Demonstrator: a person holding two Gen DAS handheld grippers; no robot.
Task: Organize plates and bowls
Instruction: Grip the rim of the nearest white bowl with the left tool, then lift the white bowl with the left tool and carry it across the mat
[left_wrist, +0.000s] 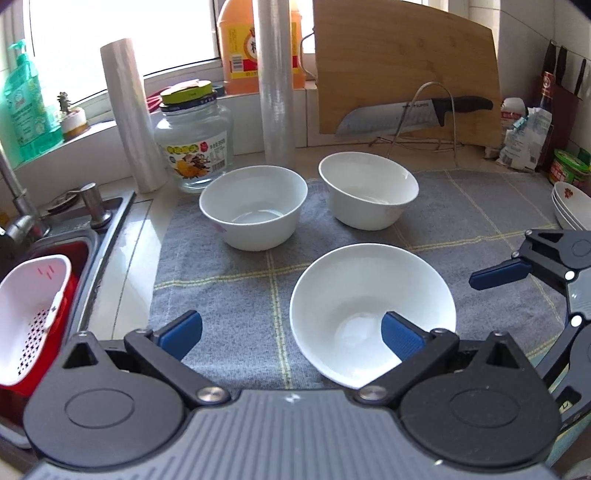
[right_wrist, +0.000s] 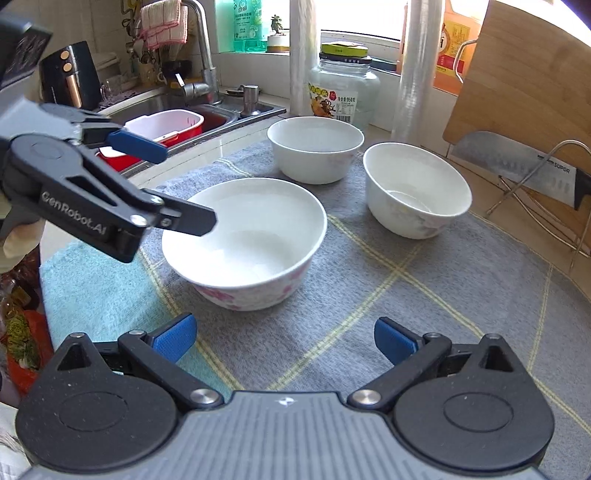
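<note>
Three white bowls stand on a grey checked towel (left_wrist: 229, 295). The near bowl (left_wrist: 373, 314) has pink flowers on its outside (right_wrist: 251, 240). My left gripper (left_wrist: 291, 332) is open. Its right pad is inside this bowl and its left pad is outside, so the bowl's left wall is between them. From the right wrist view, the left gripper (right_wrist: 173, 184) hovers at that bowl's left rim. The other two bowls (left_wrist: 255, 206) (left_wrist: 369, 190) sit farther back, side by side. My right gripper (right_wrist: 284, 338) is open over bare towel, just short of the near bowl. A stack of plates (left_wrist: 570, 206) lies at the far right.
A sink (right_wrist: 192, 107) on the left holds a red basin and a white strainer basket (left_wrist: 33, 306). Behind the bowls are a glass jar (left_wrist: 194, 147), two film rolls (left_wrist: 129, 118), an oil bottle (left_wrist: 240, 44), a cutting board (left_wrist: 402, 62) and a knife on a wire rack (left_wrist: 406, 114).
</note>
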